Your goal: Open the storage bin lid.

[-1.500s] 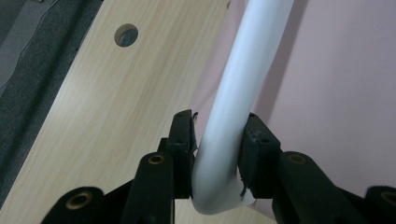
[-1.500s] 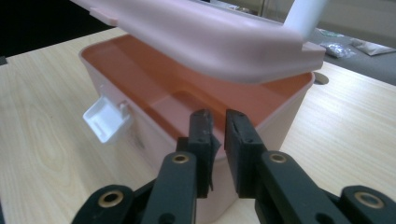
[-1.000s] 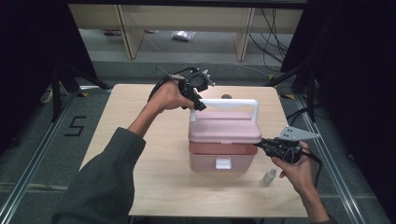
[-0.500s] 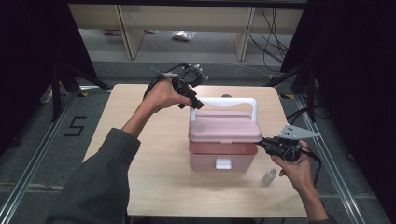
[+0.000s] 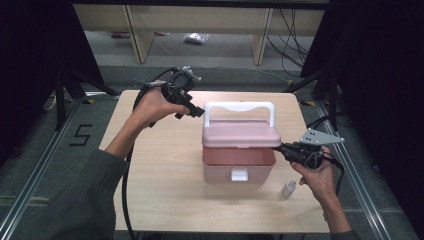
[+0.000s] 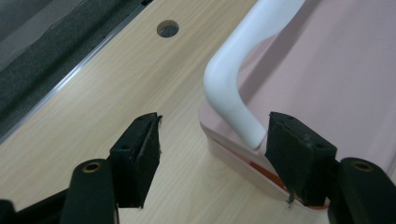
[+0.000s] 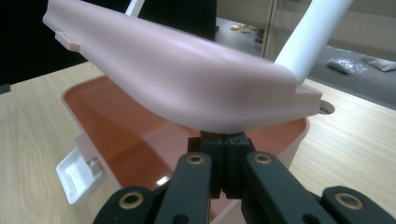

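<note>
Pink box lid (image 5: pixel 241 134) propped on closed right gripper (image 5: pixel 286 148) jaws; left gripper (image 5: pixel 198 112) jaws open beside white handle (image 5: pixel 240 106)

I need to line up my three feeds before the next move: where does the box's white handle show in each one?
High view: the white handle stands upright at centre, above the pink lid.
Left gripper view: its bent corner sits right of centre, between the open jaws.
Right gripper view: one white leg rises at upper right.
Shared landmark: the pink lid, raised off the box.
</note>
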Tool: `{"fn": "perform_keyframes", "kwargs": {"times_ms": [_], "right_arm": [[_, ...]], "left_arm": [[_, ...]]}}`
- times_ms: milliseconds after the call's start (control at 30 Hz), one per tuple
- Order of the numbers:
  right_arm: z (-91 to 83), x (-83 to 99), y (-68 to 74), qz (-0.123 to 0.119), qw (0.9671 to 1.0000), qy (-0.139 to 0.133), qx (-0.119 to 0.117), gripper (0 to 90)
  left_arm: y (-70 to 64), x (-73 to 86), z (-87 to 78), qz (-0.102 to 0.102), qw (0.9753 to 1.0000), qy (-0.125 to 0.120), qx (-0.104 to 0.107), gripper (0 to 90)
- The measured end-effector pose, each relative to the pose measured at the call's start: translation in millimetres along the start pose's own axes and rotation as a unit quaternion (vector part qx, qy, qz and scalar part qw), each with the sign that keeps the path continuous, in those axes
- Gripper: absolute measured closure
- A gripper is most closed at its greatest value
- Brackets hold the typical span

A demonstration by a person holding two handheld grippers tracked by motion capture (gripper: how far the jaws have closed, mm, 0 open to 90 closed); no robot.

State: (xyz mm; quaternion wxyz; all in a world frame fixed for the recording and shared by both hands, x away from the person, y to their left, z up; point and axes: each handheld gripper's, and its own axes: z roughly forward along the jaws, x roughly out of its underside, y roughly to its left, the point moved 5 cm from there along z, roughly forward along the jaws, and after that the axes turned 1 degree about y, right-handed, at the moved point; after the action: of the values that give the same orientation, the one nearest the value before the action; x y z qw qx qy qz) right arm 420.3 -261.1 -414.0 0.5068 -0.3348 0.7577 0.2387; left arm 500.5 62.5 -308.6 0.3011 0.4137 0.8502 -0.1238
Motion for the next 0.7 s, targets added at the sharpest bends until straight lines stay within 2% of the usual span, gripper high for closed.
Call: {"fn": "perform_keyframes", "kwargs": {"times_ms": [67, 100, 133, 167, 200, 233, 300, 333, 367, 400, 433, 467, 500, 567, 633, 667, 700], "right_arm": [[-0.9, -1.6, 0.7, 0.008, 1.0000, 0.004, 0.002, 90.0], [0.1, -3.2, -1.0, -0.001, 1.0000, -0.005, 0.005, 90.0], [-0.3, -3.8, -0.4, 0.003, 1.0000, -0.005, 0.004, 90.0], [0.1, -5.0, -1.9, -0.004, 0.9999, -0.009, 0.008, 90.0], [-0.7, -4.9, -0.5, 0.006, 1.0000, -0.004, 0.005, 90.0], [-0.9, -5.7, -1.4, 0.002, 1.0000, -0.001, 0.002, 90.0], [-0.7, -7.6, -2.5, -0.001, 1.0000, -0.007, 0.001, 90.0], [-0.8, -7.8, -1.7, 0.007, 1.0000, -0.006, 0.001, 90.0], [-0.9, -8.7, -3.7, -0.002, 1.0000, -0.005, 0.005, 90.0], [0.1, -9.6, -3.7, 0.002, 0.9999, -0.010, 0.009, 90.0], [-1.5, -9.9, -3.9, 0.001, 1.0000, 0.003, 0.005, 90.0], [-0.2, -11.6, -4.5, 0.000, 1.0000, -0.006, 0.007, 90.0], [-0.5, -12.7, -4.6, 0.001, 1.0000, -0.004, 0.005, 90.0], [-0.2, -15.5, -6.2, -0.003, 0.9999, -0.008, 0.015, 90.0], [-0.9, -17.4, -5.8, 0.005, 0.9999, -0.003, 0.013, 90.0], [-1.1, -18.7, -7.4, -0.003, 0.9999, -0.002, 0.012, 90.0], [-0.9, -19.5, -6.8, 0.004, 0.9999, -0.003, 0.014, 90.0]], "left_arm": [[3.6, 7.9, -0.4, -0.009, 0.9999, 0.006, -0.002, 33.2], [5.4, 11.4, -0.2, -0.014, 0.9999, 0.005, -0.004, 33.1], [6.9, 14.9, 0.3, -0.020, 0.9998, 0.003, -0.006, 33.0], [8.2, 18.4, 0.6, -0.024, 0.9997, 0.004, -0.007, 32.7], [8.7, 21.8, 1.3, -0.028, 0.9996, 0.003, -0.005, 32.5], [8.9, 25.2, 2.3, -0.031, 0.9995, 0.000, -0.004, 32.3], [7.6, 32.4, 2.7, -0.034, 0.9994, -0.007, 0.006, 31.2], [7.2, 36.3, 3.7, -0.036, 0.9992, -0.009, 0.012, 31.2], [6.1, 40.1, 5.6, -0.043, 0.9989, -0.014, 0.012, 31.2], [5.6, 44.1, 7.5, -0.040, 0.9990, -0.012, 0.015, 31.2], [4.0, 47.8, 10.5, -0.044, 0.9989, -0.013, 0.014, 31.1], [2.9, 51.6, 13.7, -0.044, 0.9989, -0.012, 0.013, 31.0], [1.5, 55.6, 17.1, -0.045, 0.9989, -0.003, 0.016, 30.9], [-1.0, 62.1, 23.3, -0.047, 0.9987, -0.004, 0.021, 30.7], [-3.8, 67.2, 29.2, -0.056, 0.9981, -0.011, 0.023, 30.6], [-5.0, 69.8, 31.4, -0.056, 0.9980, -0.009, 0.027, 30.6], [-7.1, 72.0, 33.7, -0.060, 0.9977, -0.013, 0.030, 30.3]]}}
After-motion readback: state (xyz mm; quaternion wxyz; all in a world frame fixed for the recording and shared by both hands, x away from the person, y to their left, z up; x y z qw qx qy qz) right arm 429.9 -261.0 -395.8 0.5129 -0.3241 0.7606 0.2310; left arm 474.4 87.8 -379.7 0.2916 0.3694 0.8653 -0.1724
